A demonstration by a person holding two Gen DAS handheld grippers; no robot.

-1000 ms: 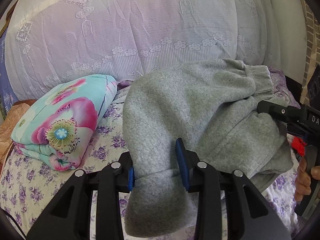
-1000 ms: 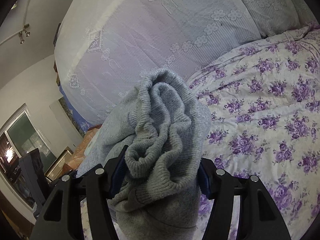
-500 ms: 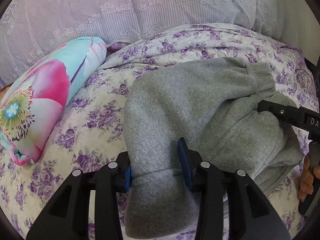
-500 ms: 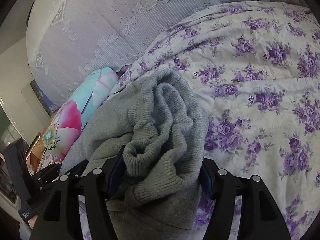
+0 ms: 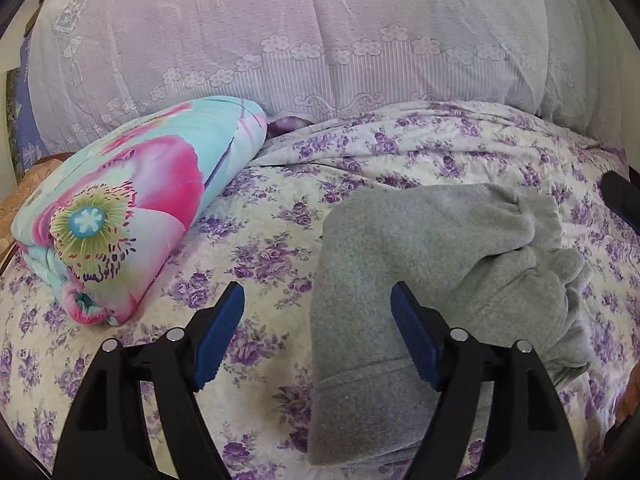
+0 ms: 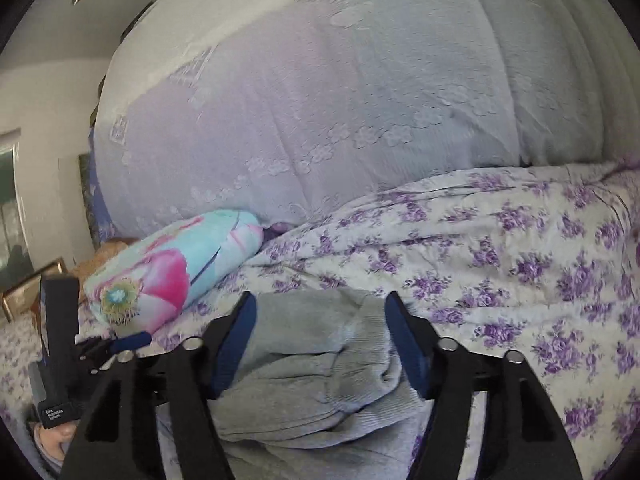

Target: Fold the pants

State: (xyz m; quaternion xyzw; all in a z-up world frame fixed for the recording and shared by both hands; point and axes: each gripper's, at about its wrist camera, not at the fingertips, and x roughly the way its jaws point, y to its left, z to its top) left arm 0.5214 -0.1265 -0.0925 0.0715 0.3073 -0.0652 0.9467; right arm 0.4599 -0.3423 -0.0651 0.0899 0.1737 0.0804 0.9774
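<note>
The grey sweatpants lie folded in a bundle on the purple-flowered bedspread, ribbed cuffs bunched at the right. My left gripper is open above the bundle's left edge; its right blue pad lies over the cloth and its left pad hangs over bare bedspread. In the right wrist view the pants lie between and below my right gripper, which is open with nothing clamped. The left gripper's body shows at that view's left edge.
A rolled floral quilt in pink and turquoise lies on the bed to the left of the pants. A large lace-covered pile of bedding rises behind. A room wall and framed pictures show far left in the right wrist view.
Both grippers have opened and let go of the pants, which now rest on the bed. Both grippers have pulled back and up from the bundle.
</note>
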